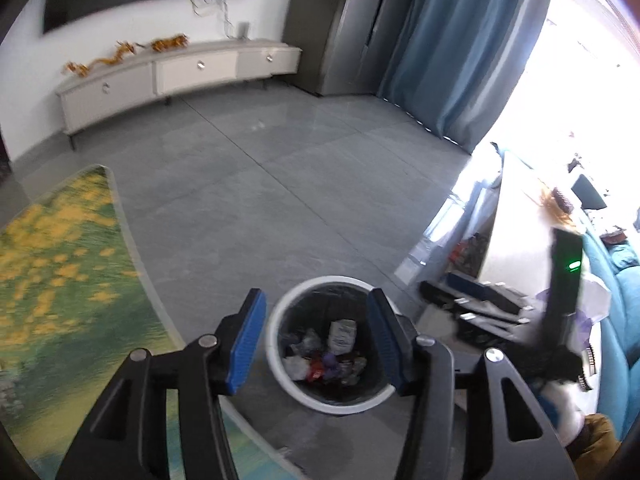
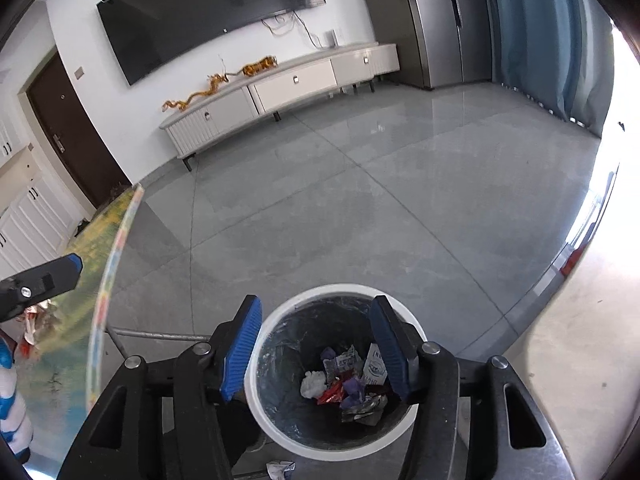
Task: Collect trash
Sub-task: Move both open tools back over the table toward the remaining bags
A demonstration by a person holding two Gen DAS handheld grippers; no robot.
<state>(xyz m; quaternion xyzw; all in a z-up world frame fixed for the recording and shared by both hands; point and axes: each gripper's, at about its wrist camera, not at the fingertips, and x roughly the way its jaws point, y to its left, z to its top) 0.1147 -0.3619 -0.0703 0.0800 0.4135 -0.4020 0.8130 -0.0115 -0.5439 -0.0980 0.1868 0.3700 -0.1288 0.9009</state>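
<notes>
A round white trash bin point(image 1: 280, 368) with a black liner stands on the grey tile floor; it also shows in the right wrist view point(image 2: 264, 420). Crumpled wrappers and paper point(image 1: 326, 354) lie in its bottom, seen in the right wrist view too point(image 2: 348, 384). My left gripper point(image 1: 316, 344) is open and empty above the bin. My right gripper point(image 2: 318, 354) is open and empty, straight above the bin's mouth. A small white wrapper point(image 2: 280, 470) lies on the floor by the bin's near side. The right gripper's body point(image 1: 564, 300) shows at the left wrist view's right.
A glass table with a green and yellow floral top point(image 1: 56, 272) is at the left; its edge point(image 2: 108, 292) shows beside the bin. A white TV cabinet point(image 2: 280, 92) stands against the far wall. Blue curtains point(image 1: 452, 40) and a teal sofa point(image 1: 616, 320) are at the right.
</notes>
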